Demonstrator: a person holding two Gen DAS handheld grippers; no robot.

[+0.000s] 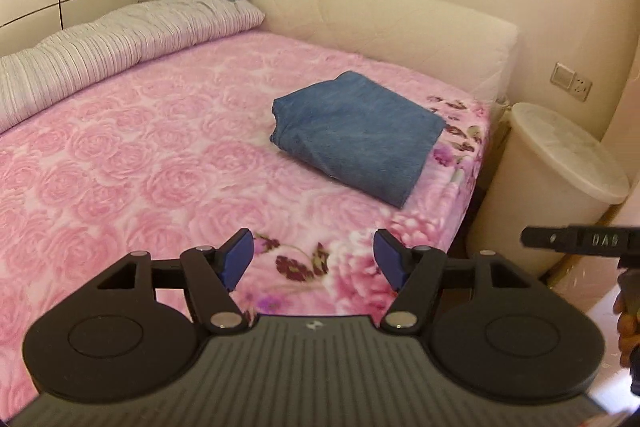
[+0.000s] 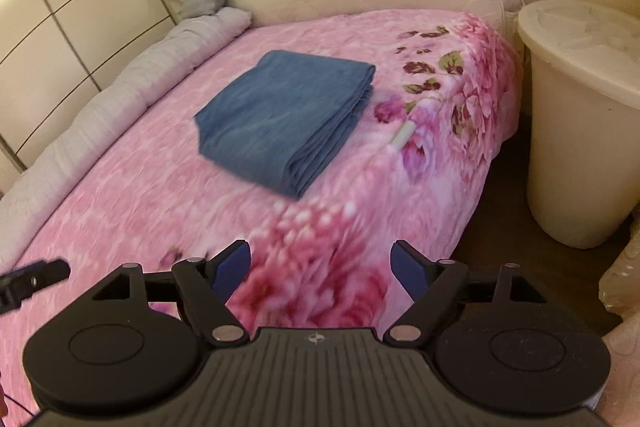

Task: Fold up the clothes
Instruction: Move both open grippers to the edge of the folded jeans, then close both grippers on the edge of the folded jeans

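Nearest to me, my left gripper (image 1: 313, 259) hangs over the near edge of the bed with its blue-padded jaws parted about halfway and nothing but bedding showing between them. My right gripper (image 2: 321, 267) sits beside it to the right, jaws spread wider and just as empty; no cloth touches either pair of pads. A person's hand (image 1: 627, 311) shows at the right edge of the left wrist view, on the handle of the other tool. Under both tools lies the pink rose-patterned plush blanket (image 1: 132, 163) that covers the bed. Farther in, toward the right side of the bed and well apart from both grippers, rests the blue folded cloth garment (image 2: 280, 119), stacked in several neat layers with its folded edges facing the right. I judge the folding of this piece finished, so I take the step in hand to be the release and pull-away. No other garment shows in either view, so the next move would call for finding one outside these frames, or ending here. Beyond the garment run a long grey striped bolster (image 1: 120, 43) on the left and the cream padded headboard (image 1: 380, 23) at the far end, with a round cream bin (image 2: 580, 115) on the floor at the right.
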